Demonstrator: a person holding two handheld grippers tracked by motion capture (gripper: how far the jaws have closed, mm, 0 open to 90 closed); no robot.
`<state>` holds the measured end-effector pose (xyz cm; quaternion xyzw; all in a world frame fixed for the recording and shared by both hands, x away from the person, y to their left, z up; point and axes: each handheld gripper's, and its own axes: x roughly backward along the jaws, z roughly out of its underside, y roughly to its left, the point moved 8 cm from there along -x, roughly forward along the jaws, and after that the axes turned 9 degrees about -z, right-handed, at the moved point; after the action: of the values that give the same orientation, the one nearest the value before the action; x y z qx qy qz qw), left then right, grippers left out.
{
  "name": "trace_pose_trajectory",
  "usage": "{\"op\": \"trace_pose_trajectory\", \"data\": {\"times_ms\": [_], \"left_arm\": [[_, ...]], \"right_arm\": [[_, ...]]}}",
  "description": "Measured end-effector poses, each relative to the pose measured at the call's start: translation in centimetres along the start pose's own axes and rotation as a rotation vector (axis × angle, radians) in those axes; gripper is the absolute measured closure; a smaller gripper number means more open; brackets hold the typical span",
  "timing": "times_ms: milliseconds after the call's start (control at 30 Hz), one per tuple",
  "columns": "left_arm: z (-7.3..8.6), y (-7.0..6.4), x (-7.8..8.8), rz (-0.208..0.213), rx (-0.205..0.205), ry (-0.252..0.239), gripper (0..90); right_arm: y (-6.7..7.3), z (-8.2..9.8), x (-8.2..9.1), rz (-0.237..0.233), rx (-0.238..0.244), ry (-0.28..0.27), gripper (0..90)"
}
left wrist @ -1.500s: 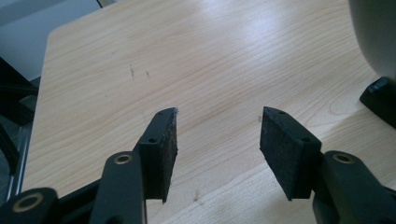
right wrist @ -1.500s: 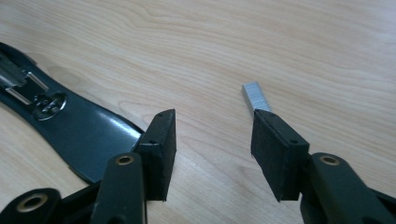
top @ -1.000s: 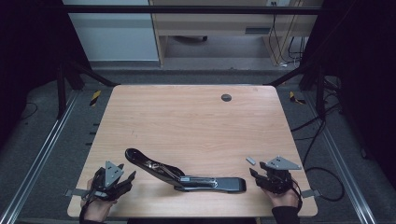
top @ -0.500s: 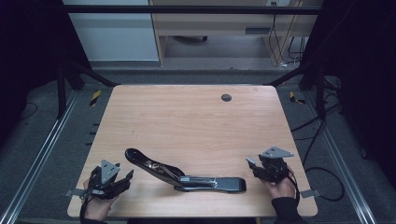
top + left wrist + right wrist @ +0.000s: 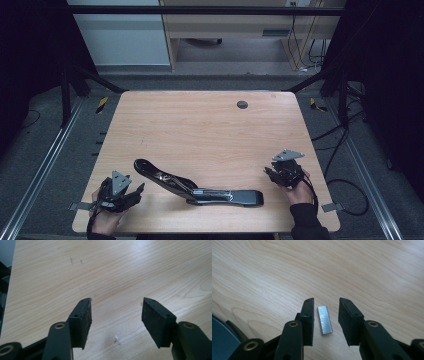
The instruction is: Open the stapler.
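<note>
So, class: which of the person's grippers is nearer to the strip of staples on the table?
Right. The right gripper has the strip of staples lying between its closing jaws, untouched. The left gripper sits at the table's opposite near corner, beyond the opened stapler.

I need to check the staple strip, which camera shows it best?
The right gripper view: the staple strip lies on the table between the right tool's open pads, untouched. In the high view it is too small to tell. The left gripper view gives bare wood.
</note>
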<state>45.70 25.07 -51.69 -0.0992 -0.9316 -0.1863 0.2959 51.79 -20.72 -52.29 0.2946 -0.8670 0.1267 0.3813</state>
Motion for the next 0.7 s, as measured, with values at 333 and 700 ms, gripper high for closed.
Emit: {"op": "trace_pose_trajectory", "data": {"times_ms": [333, 700], "left_arm": [[0.4, 0.0, -0.5, 0.014, -0.017, 0.008, 40.3], [0.4, -0.2, -0.6, 0.016, -0.032, 0.011, 40.2]], "right_arm": [[-0.6, 0.1, -1.4, -0.003, -0.012, 0.054, 67.8], [-1.0, 0.5, -2.3, -0.036, -0.027, 0.088, 70.7]]}}
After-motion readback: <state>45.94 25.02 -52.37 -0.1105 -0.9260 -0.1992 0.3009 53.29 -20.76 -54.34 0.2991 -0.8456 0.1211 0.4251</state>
